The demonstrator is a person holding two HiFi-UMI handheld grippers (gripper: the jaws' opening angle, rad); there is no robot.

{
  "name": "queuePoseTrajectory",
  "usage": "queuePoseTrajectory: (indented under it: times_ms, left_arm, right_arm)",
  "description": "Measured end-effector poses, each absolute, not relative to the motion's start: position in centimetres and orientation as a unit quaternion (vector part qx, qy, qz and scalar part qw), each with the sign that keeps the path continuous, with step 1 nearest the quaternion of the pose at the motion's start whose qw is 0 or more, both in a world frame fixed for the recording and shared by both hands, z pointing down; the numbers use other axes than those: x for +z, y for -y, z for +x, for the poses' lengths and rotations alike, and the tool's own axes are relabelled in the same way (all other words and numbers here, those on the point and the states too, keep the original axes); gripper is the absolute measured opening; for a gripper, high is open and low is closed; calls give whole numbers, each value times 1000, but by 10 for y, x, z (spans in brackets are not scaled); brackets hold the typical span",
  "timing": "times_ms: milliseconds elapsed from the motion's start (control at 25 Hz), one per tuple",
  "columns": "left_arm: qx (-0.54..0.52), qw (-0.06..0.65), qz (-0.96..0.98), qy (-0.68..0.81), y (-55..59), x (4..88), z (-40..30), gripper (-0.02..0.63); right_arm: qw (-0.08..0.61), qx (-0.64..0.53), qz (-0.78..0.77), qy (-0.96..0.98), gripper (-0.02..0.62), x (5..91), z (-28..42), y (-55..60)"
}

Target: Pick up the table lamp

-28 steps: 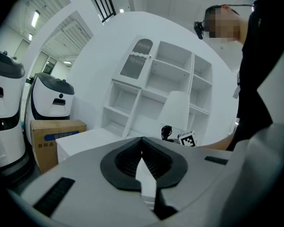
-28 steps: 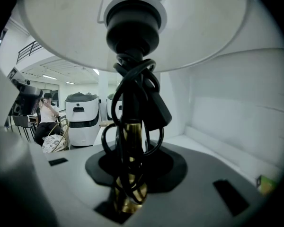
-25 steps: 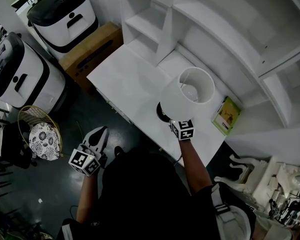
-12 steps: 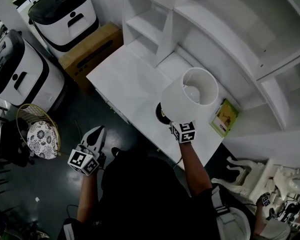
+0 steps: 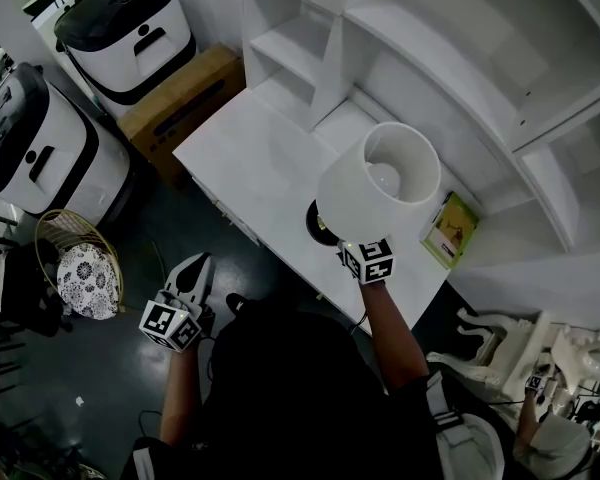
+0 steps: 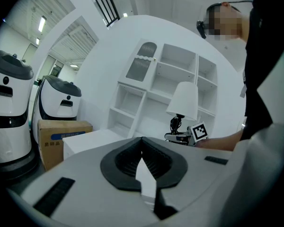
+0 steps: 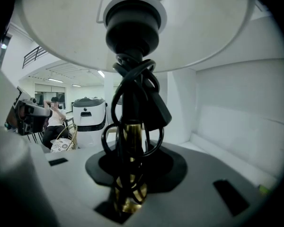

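Right tongs (image 5: 342,244) grip lamp (image 5: 380,183) stem; the lamp, frame centre, has risen, seemingly off the table (image 5: 250,158). Left tongs (image 5: 200,266) clenched, empty.

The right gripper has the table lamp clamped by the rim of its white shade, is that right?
Not quite. The right gripper does have the table lamp clamped, but by its brass stem below the white shade, where the black cord is wound, not by the shade's rim. The right gripper view shows it.

white shelving (image 5: 460,58) | white desk (image 5: 250,158) | dark floor (image 5: 80,368) | cardboard box (image 5: 180,98) | gold wire chair (image 5: 80,268)
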State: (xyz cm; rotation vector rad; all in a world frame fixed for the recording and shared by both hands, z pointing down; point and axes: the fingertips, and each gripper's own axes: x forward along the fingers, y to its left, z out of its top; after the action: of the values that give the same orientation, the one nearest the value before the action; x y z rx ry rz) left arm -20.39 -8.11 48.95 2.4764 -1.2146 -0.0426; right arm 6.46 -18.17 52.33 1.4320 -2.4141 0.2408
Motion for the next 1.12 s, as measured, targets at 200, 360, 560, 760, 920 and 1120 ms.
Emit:
queuePoseTrajectory:
  times_ms: [200,360,560,760,920,1120]
  left_arm:
    - [-18,194,882,430,85,489,-205,11]
    - [-13,192,889,415,91,490,-205,11]
    - [-14,186,897,400,104,485,-205,11]
    - [-13,187,904,385,116,485,-207,11]
    - [-15,185,908,375,126,485,-209,11]
    - [-20,184,913,365,135,488,-212,11]
  right_arm:
    - [167,87,500,845,118,520,61,182]
    - [168,89,503,843,118,519,58,183]
    - [170,89,511,838,118,515,55,185]
    - [169,89,518,834,118,509,50,190]
    - [174,92,519,832,118,510,46,193]
    - [181,89,518,832,118,506,39,196]
